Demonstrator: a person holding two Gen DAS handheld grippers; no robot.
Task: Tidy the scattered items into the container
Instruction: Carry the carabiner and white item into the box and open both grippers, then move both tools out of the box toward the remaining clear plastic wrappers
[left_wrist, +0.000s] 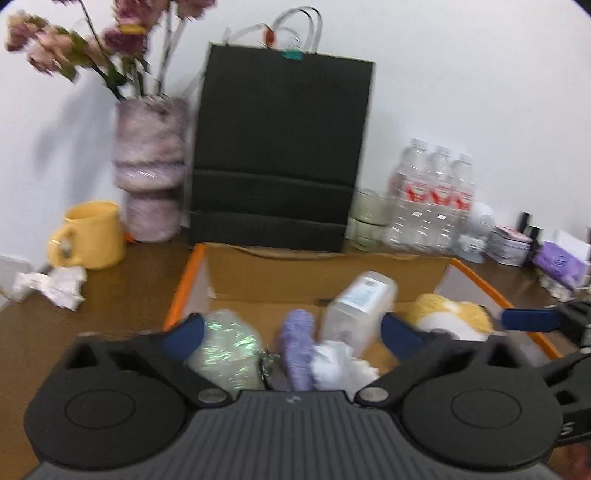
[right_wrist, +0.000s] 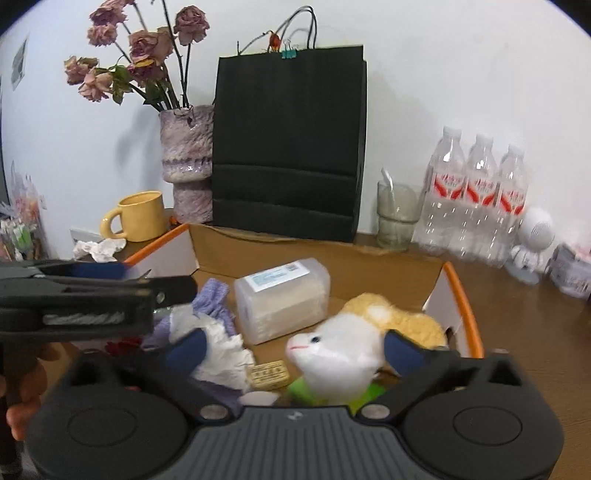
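**Both grippers empty over the box, one scrap left outside**

I am reading this as the gap between picks. My left gripper (left_wrist: 291, 334) is hanging over the cardboard box (left_wrist: 325, 264) with its blue fingers (left_wrist: 186, 336) spread wide and nothing between them; the things showing through the gap are lying down in the box, not gripped. My right gripper (right_wrist: 293, 347) is doing the same on its side, fingers splayed to the full, the plush toy (right_wrist: 340, 354) sitting below and between them but not pinched.

Already lying in the box: the plush toy, a clear plastic case (right_wrist: 282, 299), a purple knitted piece (left_wrist: 297, 347), a shiny wrapped bundle (left_wrist: 225, 350), crumpled white tissue (right_wrist: 221, 350) and a small tan block (right_wrist: 269, 373).

Still out on the table (left_wrist: 122, 302), I am seeing a crumpled paper wad (left_wrist: 55, 284) just beside the yellow mug (left_wrist: 90, 234), left of the box. I judge that to be the next target, and the left gripper is the nearer one: swing left, tip down, close on the wad without nudging the mug.

Both grippers are pointing forward and tilted down into the box, side by side, the left one's arm crossing the right wrist view's left edge.
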